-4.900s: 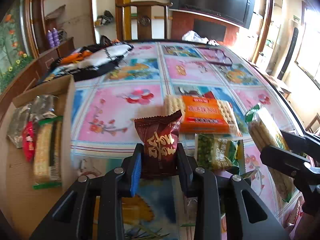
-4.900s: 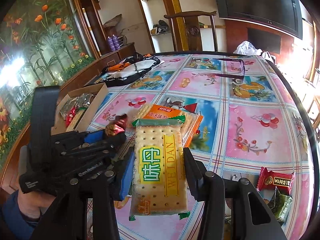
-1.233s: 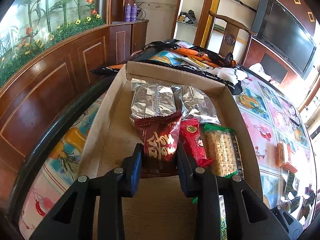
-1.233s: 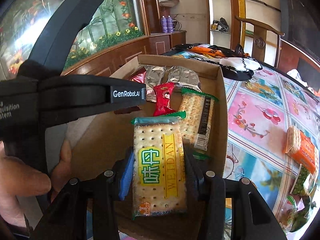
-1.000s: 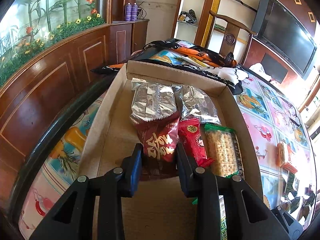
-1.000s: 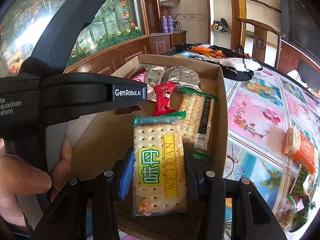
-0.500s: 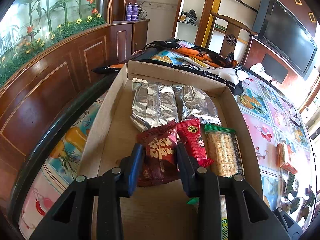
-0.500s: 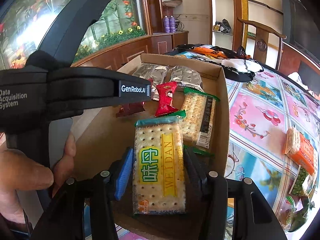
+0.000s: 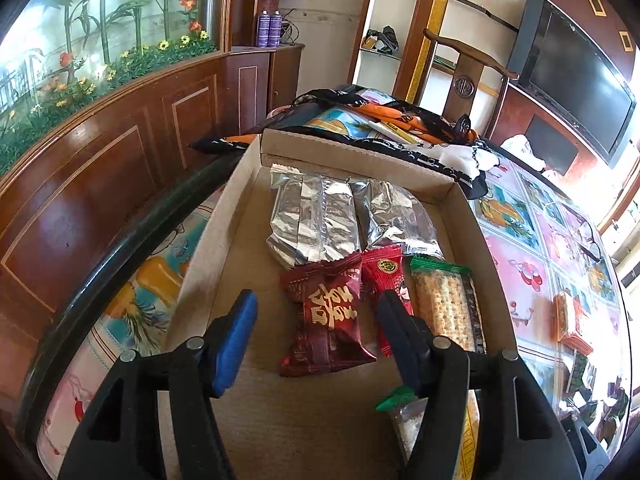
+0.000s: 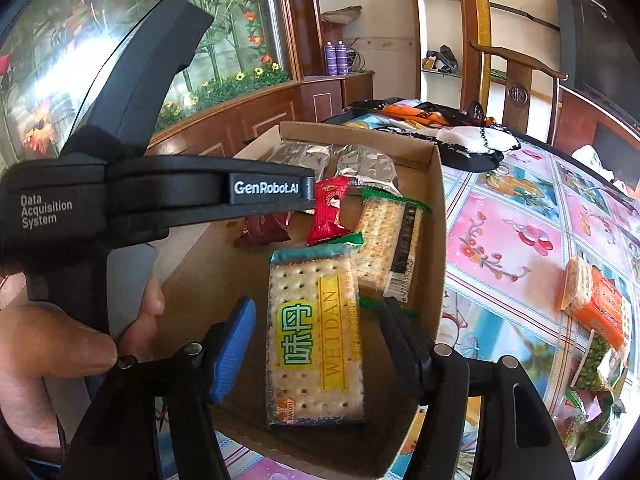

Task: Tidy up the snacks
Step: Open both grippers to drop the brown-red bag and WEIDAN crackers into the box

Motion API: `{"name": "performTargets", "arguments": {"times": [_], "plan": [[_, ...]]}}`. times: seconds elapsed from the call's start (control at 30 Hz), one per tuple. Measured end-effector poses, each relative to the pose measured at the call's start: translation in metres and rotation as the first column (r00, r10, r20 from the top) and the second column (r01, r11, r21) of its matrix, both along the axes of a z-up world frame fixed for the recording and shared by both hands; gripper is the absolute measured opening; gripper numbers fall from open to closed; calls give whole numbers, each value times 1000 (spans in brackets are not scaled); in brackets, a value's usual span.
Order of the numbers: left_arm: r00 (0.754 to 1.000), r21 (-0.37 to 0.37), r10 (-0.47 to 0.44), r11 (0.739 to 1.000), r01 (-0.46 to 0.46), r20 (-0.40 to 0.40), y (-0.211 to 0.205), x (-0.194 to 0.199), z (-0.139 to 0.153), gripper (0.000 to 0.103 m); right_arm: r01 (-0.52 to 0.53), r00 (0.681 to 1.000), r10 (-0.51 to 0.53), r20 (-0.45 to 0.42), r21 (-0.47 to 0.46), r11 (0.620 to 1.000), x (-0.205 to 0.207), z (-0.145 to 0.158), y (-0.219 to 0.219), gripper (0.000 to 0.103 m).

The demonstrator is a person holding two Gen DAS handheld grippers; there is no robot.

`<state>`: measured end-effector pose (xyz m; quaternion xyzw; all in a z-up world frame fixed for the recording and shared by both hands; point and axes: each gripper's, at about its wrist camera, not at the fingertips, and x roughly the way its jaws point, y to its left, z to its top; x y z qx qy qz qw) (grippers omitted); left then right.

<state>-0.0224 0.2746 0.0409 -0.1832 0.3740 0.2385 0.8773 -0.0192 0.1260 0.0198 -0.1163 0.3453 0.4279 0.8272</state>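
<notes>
**Both snacks set down in the box**

Our left gripper and right gripper have just been opening, releasing the dark red foil snack packet and clear-wrapped yellow-labelled cracker pack onto the brown cardboard box floor. Next, we judge, withdraw and fetch the orange cracker pack.

In the cardboard box on the tabletop, two foil packs lie at the far end. Nearer, left to right, lie a dark snack pouch, a small sachet and a cracker pack. Another cracker pack lies nearest.
</notes>
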Motion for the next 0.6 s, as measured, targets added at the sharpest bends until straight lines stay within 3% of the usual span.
{"name": "performTargets", "arguments": {"times": [0.6], "plan": [[998, -1, 7, 1000, -7, 57, -3, -4, 9, 75, 60, 998, -59, -17, 61, 996, 13, 15, -23, 72]]}}
